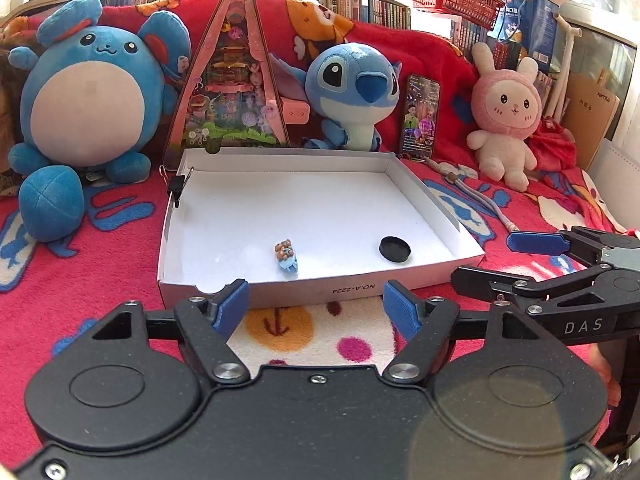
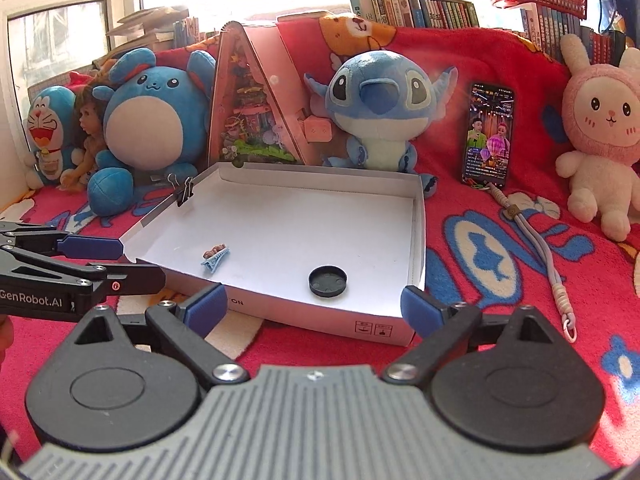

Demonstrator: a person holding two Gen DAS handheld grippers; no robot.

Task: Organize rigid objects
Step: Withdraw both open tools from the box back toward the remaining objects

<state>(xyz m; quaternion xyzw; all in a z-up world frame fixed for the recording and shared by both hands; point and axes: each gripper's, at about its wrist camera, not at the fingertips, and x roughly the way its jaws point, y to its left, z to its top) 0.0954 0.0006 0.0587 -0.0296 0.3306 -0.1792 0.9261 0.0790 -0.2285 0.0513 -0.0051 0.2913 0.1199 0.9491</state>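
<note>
A shallow white cardboard box [image 1: 416, 196] lies on a red patterned blanket. Inside it, near the front wall, are a small blue hair clip with tiny bears [image 1: 286, 258] and a black round lid [image 1: 395, 249]. My left gripper [image 1: 316, 308] hovers just in front of the box, open, with nothing between its blue pads. In the right wrist view the same box [image 2: 320, 184], hair clip [image 2: 215, 258] and lid [image 2: 327, 281] show. My right gripper [image 2: 312, 312] stands wide open and empty before the front wall. Each gripper also appears in the other's view, right gripper [image 1: 482, 258] and left gripper [image 2: 140, 262].
A black binder clip [image 1: 176, 186] grips the box's left wall. Behind the box stand a round blue plush [image 1: 92, 100], a pink triangular toy box [image 1: 232, 92], a blue alien plush [image 1: 352, 92], a lit phone [image 1: 420, 116] and a pink bunny plush [image 1: 508, 120]. A corded lanyard [image 2: 532, 240] lies to the right.
</note>
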